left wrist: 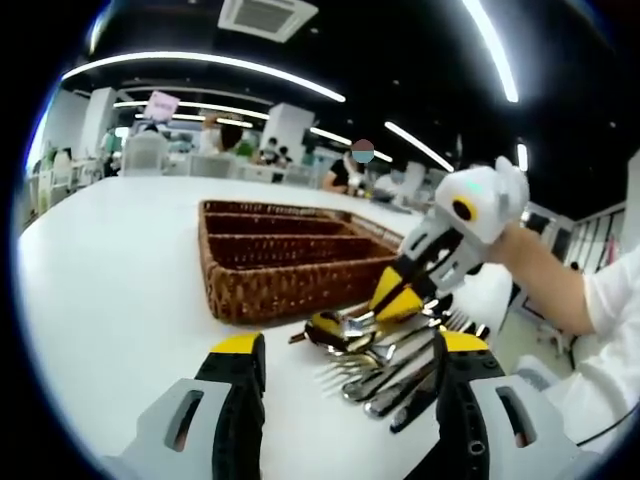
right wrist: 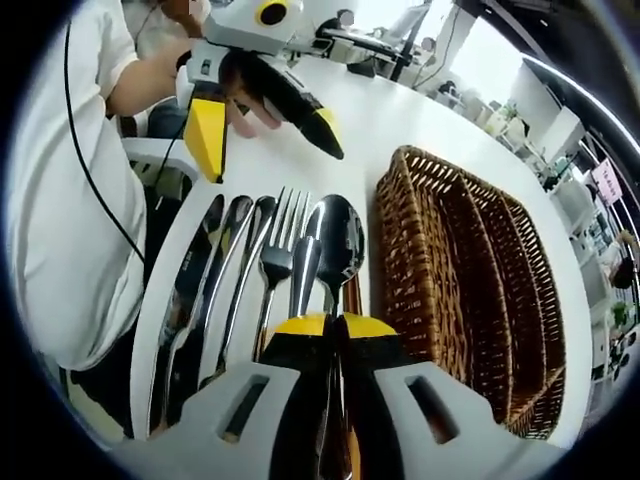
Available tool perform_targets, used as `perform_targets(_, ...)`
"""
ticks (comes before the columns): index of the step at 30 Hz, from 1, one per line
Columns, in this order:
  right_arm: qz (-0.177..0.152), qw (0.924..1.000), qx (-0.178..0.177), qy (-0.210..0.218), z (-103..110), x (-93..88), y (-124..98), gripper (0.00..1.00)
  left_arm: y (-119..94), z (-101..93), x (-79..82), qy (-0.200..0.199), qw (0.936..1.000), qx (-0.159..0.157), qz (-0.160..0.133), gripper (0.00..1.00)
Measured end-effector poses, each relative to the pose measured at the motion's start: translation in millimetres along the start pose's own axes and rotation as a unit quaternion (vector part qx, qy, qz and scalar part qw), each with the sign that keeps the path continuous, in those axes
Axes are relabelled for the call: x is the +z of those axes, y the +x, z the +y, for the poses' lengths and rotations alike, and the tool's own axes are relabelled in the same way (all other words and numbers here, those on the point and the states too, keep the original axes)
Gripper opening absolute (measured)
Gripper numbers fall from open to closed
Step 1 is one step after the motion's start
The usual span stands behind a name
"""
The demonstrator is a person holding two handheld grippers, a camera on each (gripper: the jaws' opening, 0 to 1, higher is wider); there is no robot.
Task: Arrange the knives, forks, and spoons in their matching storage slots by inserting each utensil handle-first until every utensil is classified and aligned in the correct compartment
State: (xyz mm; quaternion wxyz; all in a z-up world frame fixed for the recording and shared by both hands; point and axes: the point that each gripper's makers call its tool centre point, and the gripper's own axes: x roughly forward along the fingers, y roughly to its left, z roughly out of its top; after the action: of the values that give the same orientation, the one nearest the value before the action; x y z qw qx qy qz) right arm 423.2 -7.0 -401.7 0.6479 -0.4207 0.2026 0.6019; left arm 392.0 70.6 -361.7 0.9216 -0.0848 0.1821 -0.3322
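right gripper view, right tool (right wrist: 335, 325) clamping spoon (right wrist: 338, 240)

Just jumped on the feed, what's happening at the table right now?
A person is sorting cutlery with two handheld grippers. The right gripper is shut on the handle of a spoon that lies in the row of cutlery on the white table. The left gripper is open and hovers empty just short of the row. The wicker tray sits beside the cutlery, and the compartments that show look empty, so sorting seems to be just starting.
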Motion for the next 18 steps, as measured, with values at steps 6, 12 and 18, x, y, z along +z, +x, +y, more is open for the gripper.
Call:
perform_targets(6, 0.0, 0.9999, -0.013, -0.001, -3.5, -0.2, -2.1, 0.02, 0.7, -2.0, -0.3, 0.001, 1.0, -0.002, 0.0, 0.68)
perform_targets(12, -0.001, 0.9997, -0.023, -0.006, -4.4, 0.6, -5.3, 0.02, 1.1, -3.1, -2.0, 0.001, 1.0, -0.002, 0.001, 0.68)
perform_targets(18, -0.004, 0.9996, -0.028, -0.007, -4.8, 1.7, -7.5, 0.02, 1.9, -5.2, -1.9, 0.002, 1.0, -0.004, 0.0, 0.68)
